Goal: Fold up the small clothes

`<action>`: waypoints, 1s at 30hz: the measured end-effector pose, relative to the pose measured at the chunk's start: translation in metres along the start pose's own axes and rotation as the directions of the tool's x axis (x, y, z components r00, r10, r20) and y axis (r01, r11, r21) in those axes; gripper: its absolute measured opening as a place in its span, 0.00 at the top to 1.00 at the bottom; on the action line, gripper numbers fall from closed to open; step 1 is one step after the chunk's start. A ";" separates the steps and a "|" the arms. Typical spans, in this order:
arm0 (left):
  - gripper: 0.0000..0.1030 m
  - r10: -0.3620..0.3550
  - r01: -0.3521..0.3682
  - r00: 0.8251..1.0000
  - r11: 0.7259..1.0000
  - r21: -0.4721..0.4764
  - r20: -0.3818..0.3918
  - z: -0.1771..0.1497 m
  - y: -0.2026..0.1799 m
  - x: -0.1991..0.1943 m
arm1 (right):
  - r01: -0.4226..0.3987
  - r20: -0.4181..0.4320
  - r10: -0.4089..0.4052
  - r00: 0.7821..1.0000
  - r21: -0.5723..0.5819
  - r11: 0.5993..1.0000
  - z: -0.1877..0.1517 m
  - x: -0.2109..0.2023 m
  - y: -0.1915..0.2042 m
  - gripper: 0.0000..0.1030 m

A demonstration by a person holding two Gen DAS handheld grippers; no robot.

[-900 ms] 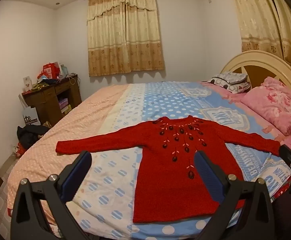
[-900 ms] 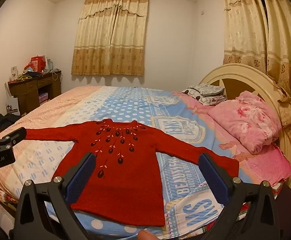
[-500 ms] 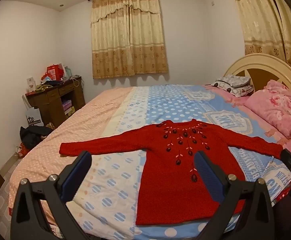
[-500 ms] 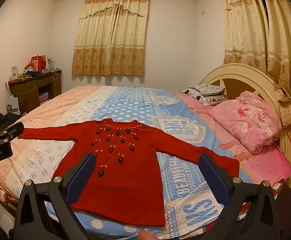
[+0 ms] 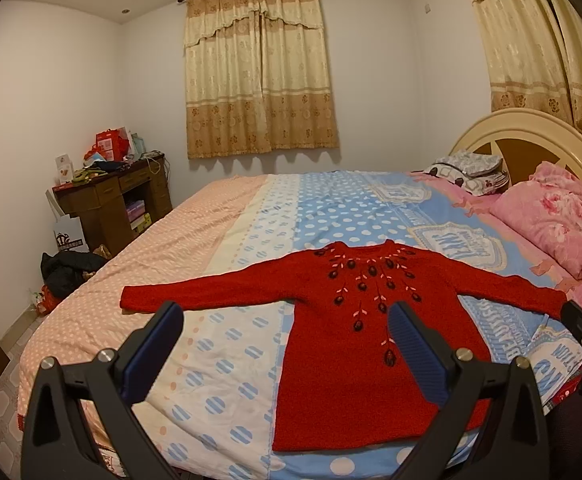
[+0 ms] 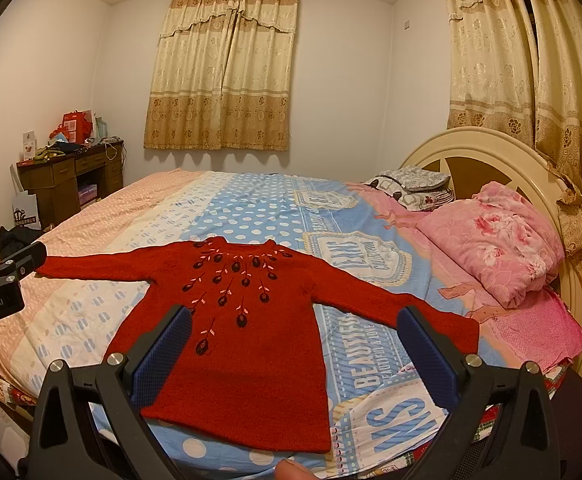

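Since the earlier frames the left wrist view has tipped down and drifted a little, so the sweater and the far window curtain sit lower in it, while the right wrist view is nearly unchanged; the sweater itself has not moved on the bed. The bed fills most of both views, covered by a spread that is peach with white dots on one side and blue with white dots and printed badges toward the cream arched headboard. Beige patterned curtains hang over the far window and beside the headboard. A pink floral pillow lies near the headboard, with a grey patterned bundle just beyond it. A dark wooden desk, cluttered on top, stands against the far left wall. The red sweater lies flat on the near part of the bed, front up, both sleeves stretched straight out to the sides, hem toward the near edge and dark embroidered sprigs fanning down from the neckline. The left gripper hovers above the near bed edge with its blue-padded fingers spread wide and nothing between them. The right gripper hangs likewise over the hem, jaws wide apart and holding nothing.
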State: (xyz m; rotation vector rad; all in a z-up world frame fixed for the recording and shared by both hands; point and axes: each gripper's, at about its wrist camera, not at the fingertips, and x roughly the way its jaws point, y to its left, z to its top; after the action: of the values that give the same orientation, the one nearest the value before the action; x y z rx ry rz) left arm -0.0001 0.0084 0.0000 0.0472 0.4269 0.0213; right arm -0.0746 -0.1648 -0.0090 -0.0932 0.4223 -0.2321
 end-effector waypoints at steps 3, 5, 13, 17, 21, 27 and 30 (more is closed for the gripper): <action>0.00 -0.001 0.001 1.000 1.000 -0.001 0.000 0.000 0.001 0.000 | 0.000 0.001 0.000 1.000 0.000 1.000 0.000 0.000 0.000 0.01; 0.00 -0.001 0.001 1.000 1.000 -0.003 0.001 -0.001 0.001 0.000 | 0.000 0.000 0.000 1.000 0.000 1.000 0.000 0.000 0.000 0.01; 0.00 -0.001 0.001 1.000 1.000 0.001 0.000 -0.001 0.001 0.001 | -0.002 -0.002 0.002 1.000 -0.001 1.000 0.002 -0.001 -0.002 0.01; 0.00 -0.002 0.002 1.000 1.000 0.000 -0.001 -0.001 0.000 0.001 | -0.006 -0.004 0.006 1.000 -0.005 1.000 -0.003 0.003 0.004 0.01; 0.00 0.001 -0.001 1.000 1.000 -0.002 -0.007 -0.002 0.001 0.002 | -0.007 -0.003 0.007 1.000 -0.002 1.000 -0.003 0.003 0.004 0.01; 0.00 0.003 -0.003 1.000 1.000 0.002 -0.015 -0.004 -0.001 0.003 | -0.009 -0.003 0.009 1.000 0.002 1.000 0.000 0.003 0.001 0.01; 0.00 0.004 -0.004 1.000 1.000 0.002 -0.016 -0.004 -0.002 0.003 | -0.010 -0.004 0.010 1.000 0.002 1.000 0.000 0.003 0.000 0.01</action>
State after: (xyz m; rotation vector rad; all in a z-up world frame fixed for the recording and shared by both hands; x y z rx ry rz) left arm 0.0012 0.0071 -0.0050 0.0500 0.4425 0.0250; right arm -0.0720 -0.1650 -0.0098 -0.0888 0.4260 -0.2228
